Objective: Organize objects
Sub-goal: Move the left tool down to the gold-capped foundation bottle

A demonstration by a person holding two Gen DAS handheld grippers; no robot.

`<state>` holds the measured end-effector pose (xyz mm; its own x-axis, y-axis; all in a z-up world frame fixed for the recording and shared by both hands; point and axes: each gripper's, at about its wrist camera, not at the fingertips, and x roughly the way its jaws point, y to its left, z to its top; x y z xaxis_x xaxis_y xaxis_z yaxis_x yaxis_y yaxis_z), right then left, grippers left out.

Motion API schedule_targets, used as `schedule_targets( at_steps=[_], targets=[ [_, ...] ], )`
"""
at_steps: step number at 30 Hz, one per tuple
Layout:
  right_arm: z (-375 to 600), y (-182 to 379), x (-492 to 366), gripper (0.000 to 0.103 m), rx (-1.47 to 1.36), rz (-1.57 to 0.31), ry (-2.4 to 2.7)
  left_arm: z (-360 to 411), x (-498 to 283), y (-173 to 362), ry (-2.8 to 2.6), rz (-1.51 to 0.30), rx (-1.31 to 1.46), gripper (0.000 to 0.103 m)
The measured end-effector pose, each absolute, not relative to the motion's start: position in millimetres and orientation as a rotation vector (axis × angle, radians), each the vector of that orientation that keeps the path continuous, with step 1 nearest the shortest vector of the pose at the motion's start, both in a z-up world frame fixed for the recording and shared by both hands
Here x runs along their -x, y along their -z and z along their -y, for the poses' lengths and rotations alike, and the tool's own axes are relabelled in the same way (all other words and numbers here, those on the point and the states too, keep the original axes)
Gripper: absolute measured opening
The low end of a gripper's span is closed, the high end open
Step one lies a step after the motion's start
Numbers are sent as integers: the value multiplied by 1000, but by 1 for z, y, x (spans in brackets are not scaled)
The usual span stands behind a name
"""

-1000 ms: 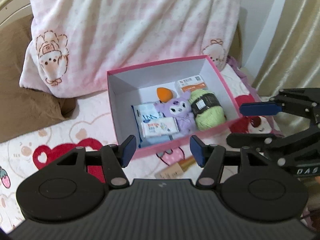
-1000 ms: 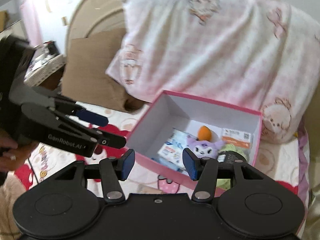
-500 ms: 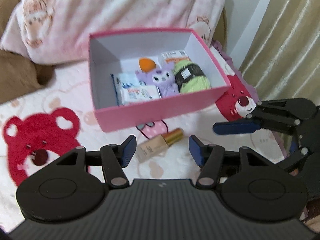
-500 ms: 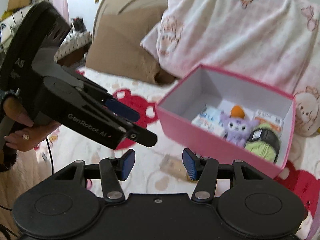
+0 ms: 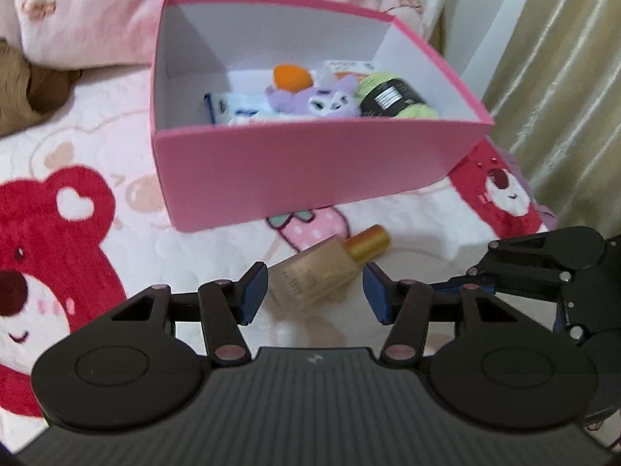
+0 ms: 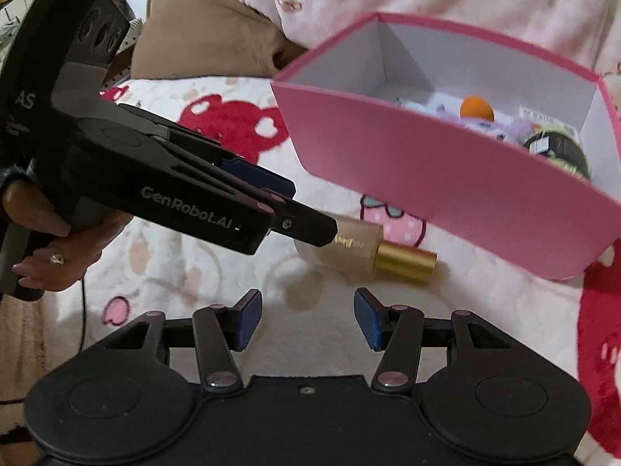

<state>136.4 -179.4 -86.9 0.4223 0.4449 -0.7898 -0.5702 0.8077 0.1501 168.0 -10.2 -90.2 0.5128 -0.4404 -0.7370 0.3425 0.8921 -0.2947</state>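
Observation:
A beige bottle with a gold cap (image 5: 322, 272) lies on the bedspread in front of the pink box (image 5: 302, 171). My left gripper (image 5: 315, 289) is open, its pads on either side of the bottle's body, not closed on it. The bottle also shows in the right wrist view (image 6: 365, 250), just beyond my open, empty right gripper (image 6: 306, 316). The box (image 6: 446, 178) holds an orange sponge (image 5: 291, 75), a purple plush (image 5: 322, 99), green yarn (image 5: 392, 95) and tissue packs (image 5: 236, 106).
Pink pillow (image 5: 97, 11) and brown cushion (image 6: 209, 27) lie behind the box. A beige curtain (image 5: 562, 77) hangs at the right. The right gripper's body (image 5: 551, 272) sits close at my left gripper's right side. The bedspread (image 5: 58, 213) has red bear prints.
Both grippers have dropped and moved forward toward the bottle. The left gripper's pads now flank the bottle, which lay further ahead before. The box looms larger.

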Motion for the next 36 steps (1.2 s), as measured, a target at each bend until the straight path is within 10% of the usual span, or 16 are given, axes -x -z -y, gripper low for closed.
schedule_targets(
  at_steps=[19,27,36],
  targets=[
    [164,127,-135,57,196,-892,-570,10,-181,118,495,-947,202,62],
    [174,126,-128,58,141,-914,-557,2,-179,144,564,-1217,525,39],
    [175,126,-124,61,158,-911,-541,10,-161,99,532,-1011,268,41]
  ],
)
